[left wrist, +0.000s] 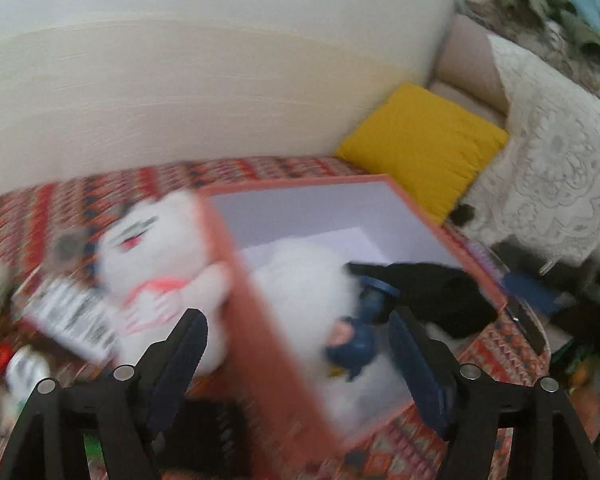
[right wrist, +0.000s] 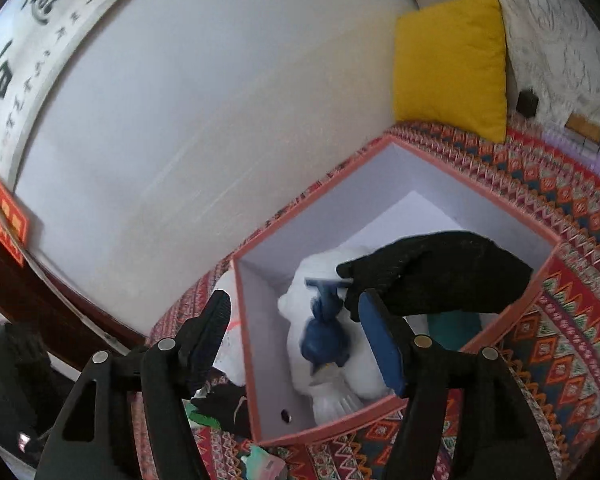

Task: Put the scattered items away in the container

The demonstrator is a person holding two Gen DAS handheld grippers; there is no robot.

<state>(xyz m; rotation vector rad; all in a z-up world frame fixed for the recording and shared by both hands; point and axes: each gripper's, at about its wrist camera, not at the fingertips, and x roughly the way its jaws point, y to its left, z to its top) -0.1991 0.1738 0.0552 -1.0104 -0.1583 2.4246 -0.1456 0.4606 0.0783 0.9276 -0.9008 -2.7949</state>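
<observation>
A pink box with a white inside (left wrist: pixel 260 292) (right wrist: pixel 380 164) stands on a patterned rug. Inside lie a white plush (left wrist: pixel 304 280) (right wrist: pixel 364 364), a small blue figure (left wrist: pixel 356 340) (right wrist: pixel 324 340) and a black cloth (left wrist: pixel 432 292) (right wrist: pixel 448 276). A second white plush with a pink-lined face (left wrist: pixel 156 256) leans against the box's left wall outside. My left gripper (left wrist: pixel 296 344) is open, straddling the box's left wall. My right gripper (right wrist: pixel 296 336) is open above the box, the blue figure between its fingers. The left view is blurred.
A striped black-and-white item (left wrist: pixel 72 316) and small blurred objects lie left of the box. A yellow cushion (left wrist: pixel 424 148) (right wrist: pixel 452 64) and a lace-covered sofa (left wrist: pixel 556 168) stand at the back right. Small items (right wrist: pixel 224 408) lie by the box's near corner.
</observation>
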